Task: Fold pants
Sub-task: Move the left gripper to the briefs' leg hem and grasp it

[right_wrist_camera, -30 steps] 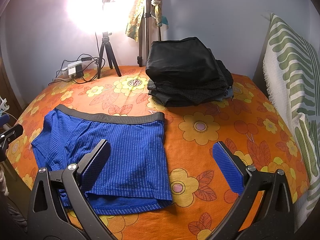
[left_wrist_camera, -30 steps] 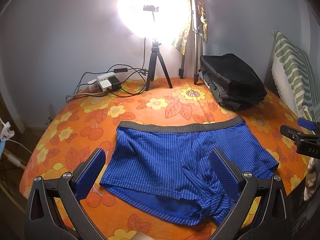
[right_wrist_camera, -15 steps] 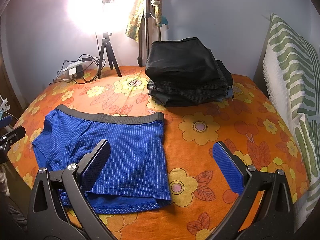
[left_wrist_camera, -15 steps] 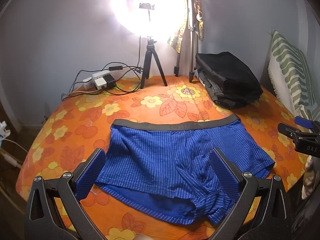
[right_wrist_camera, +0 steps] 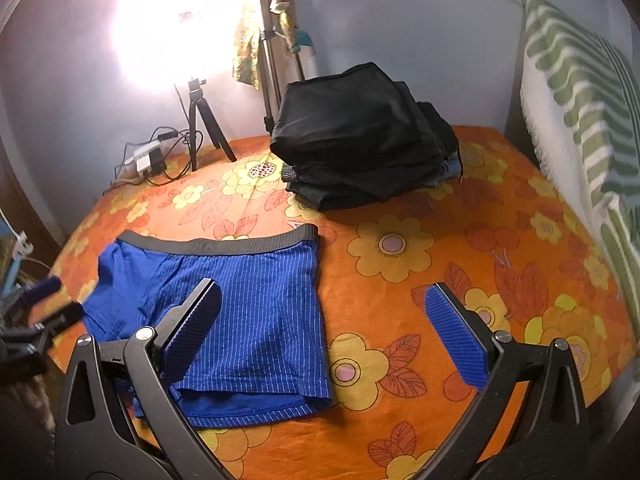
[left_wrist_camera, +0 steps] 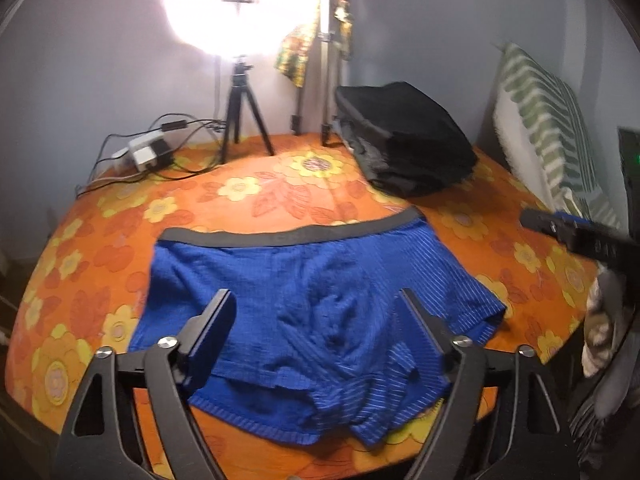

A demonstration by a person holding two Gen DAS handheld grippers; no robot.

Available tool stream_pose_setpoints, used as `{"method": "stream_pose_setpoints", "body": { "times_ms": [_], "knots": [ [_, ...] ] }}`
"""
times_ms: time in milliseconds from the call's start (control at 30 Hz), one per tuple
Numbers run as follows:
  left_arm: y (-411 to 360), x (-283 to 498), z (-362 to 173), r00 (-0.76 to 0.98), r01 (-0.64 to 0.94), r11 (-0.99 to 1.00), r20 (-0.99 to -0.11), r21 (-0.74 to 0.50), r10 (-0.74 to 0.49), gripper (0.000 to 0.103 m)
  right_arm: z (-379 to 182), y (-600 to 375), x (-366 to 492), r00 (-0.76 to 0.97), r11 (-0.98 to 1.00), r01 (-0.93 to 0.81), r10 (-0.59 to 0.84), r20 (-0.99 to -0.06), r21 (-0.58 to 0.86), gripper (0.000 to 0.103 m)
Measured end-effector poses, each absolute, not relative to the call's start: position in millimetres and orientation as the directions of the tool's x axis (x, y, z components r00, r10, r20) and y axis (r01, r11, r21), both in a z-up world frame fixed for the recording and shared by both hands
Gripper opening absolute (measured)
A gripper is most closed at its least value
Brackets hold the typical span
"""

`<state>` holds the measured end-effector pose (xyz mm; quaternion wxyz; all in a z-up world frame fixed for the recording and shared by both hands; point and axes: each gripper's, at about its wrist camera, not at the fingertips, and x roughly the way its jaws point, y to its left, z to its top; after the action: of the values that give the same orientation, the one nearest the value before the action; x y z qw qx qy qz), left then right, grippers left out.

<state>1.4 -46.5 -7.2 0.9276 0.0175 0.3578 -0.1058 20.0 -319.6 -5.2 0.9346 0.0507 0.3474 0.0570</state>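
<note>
Blue shorts (left_wrist_camera: 304,292): one pair, blue with thin white stripes and a grey waistband (left_wrist_camera: 288,234) — spread flat on the orange flower cloth (right_wrist_camera: 400,280) over the table, waistband on the far side, leg ends near the front edge.
Step now: I think folding has not started. The shorts lie open, with some wrinkles at the near leg ends.
Left gripper (left_wrist_camera: 316,332): jaws wide apart, holding nothing, hanging over the near half of the shorts.
Right gripper (right_wrist_camera: 324,328): jaws wide apart too, empty — one finger over the shorts' right side, the other over bare cloth.
Next move: likely pinch one side edge and bring it across to the other side. Grab both layers, or the fold may go crooked.
Folded clothes (right_wrist_camera: 360,140): one dark pile at the back, well apart from the shorts.
Other things: one bright lamp (left_wrist_camera: 240,4) on one small tripod (left_wrist_camera: 242,116), one taller stand (left_wrist_camera: 328,60), one white plug box (left_wrist_camera: 146,154) with wires, one green-striped cushion (right_wrist_camera: 580,92).
</note>
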Motion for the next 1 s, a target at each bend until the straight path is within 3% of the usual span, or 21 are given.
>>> {"method": "stream_pose_setpoints", "body": {
  "times_ms": [167, 367, 600, 1000],
  "knots": [
    [-72, 0, -18, 0.674, 0.29, 0.955, -0.696, -0.057, -0.246, 0.062, -3, -329, 22, 0.756, 0.989, -0.056, 0.131, -0.642, 0.137, 0.1],
    [-111, -4, -26, 0.61, 0.396, 0.915, -0.721, -0.082, -0.328, 0.061, -3, -339, 27, 0.744, 0.987, -0.054, 0.141, -0.653, 0.152, 0.089],
    [-158, -5, -36, 0.533, 0.509, 0.855, -0.744, -0.098, -0.403, 0.062, -3, -366, 45, 0.715, 0.971, -0.019, 0.179, -0.676, 0.237, 0.085],
    [-210, 7, -68, 0.475, 0.581, 0.812, -0.79, -0.049, -0.387, 0.062, -21, -380, 81, 0.625, 0.933, -0.013, 0.287, -0.726, 0.358, 0.067]
  ]
}}
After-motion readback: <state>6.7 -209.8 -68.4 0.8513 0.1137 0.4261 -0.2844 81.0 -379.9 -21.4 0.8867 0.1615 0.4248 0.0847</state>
